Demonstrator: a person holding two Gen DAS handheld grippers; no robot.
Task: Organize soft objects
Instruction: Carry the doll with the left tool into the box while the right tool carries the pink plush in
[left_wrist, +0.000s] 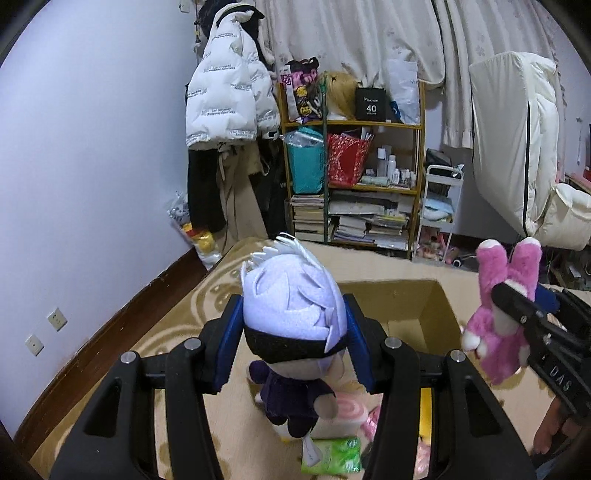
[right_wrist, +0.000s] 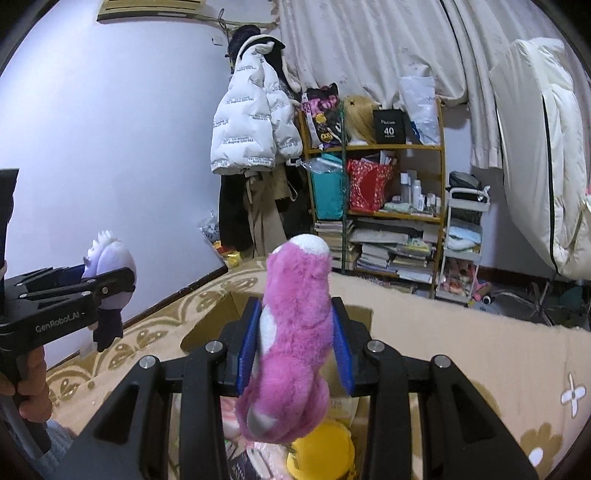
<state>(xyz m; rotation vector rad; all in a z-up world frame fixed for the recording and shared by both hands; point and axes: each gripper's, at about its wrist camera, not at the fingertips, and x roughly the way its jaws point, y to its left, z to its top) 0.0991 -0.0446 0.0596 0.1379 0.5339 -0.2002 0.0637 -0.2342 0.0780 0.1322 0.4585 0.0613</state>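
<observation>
My left gripper (left_wrist: 293, 341) is shut on the head of a white-haired plush doll (left_wrist: 295, 306) in dark clothes; its body hangs below the blue pads. The same doll (right_wrist: 109, 269) shows at the left of the right wrist view, held by the left gripper (right_wrist: 110, 280). My right gripper (right_wrist: 295, 345) is shut on a pink and white plush bear (right_wrist: 295, 332), held upright. That bear (left_wrist: 498, 314) appears at the right of the left wrist view. Both toys hang above an open cardboard box (left_wrist: 406, 306) on the patterned bed cover.
Inside the box (right_wrist: 207, 325) lie a green packet (left_wrist: 332, 456), a pink swirl plush (left_wrist: 345, 410) and a yellow toy (right_wrist: 321, 450). A crowded shelf (left_wrist: 354, 162), a hung white jacket (left_wrist: 229, 88) and a white trolley (left_wrist: 441, 206) stand beyond the bed.
</observation>
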